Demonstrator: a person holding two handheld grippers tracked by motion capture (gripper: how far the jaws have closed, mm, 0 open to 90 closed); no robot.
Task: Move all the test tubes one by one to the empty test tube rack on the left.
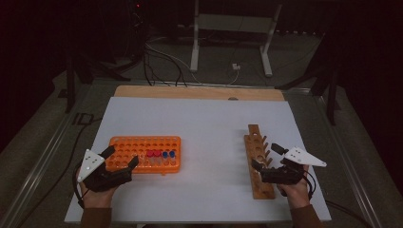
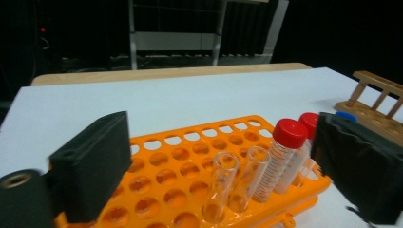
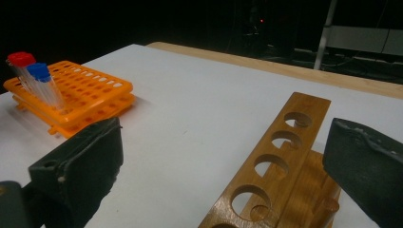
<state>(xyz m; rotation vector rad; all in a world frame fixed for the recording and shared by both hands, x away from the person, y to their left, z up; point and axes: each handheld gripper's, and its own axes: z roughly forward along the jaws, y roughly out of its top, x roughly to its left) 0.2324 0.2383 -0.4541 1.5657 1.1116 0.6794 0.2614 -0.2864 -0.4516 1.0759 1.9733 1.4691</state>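
Observation:
An orange tube rack (image 1: 142,145) lies at the left of the white table top. Red-capped tubes (image 1: 153,153) and blue-capped tubes (image 1: 168,154) stand along its near row. My left gripper (image 1: 122,156) is open over the rack's near left corner. In the left gripper view two uncapped clear tubes (image 2: 221,183) stand in the rack (image 2: 166,175) between the wide jaws of that gripper (image 2: 223,156), untouched, with a red-capped tube (image 2: 287,137) beside them. My right gripper (image 1: 266,156) is open astride the wooden rack (image 1: 259,183); the right gripper view shows the gripper (image 3: 223,161) over the rack's empty holes (image 3: 280,156).
The white sheet (image 1: 204,118) covers the table, with a wooden strip (image 1: 199,92) showing at the far edge. Cables (image 1: 161,61) and white stand legs (image 1: 194,42) are on the floor beyond. The orange rack (image 3: 90,95) is far left in the right gripper view.

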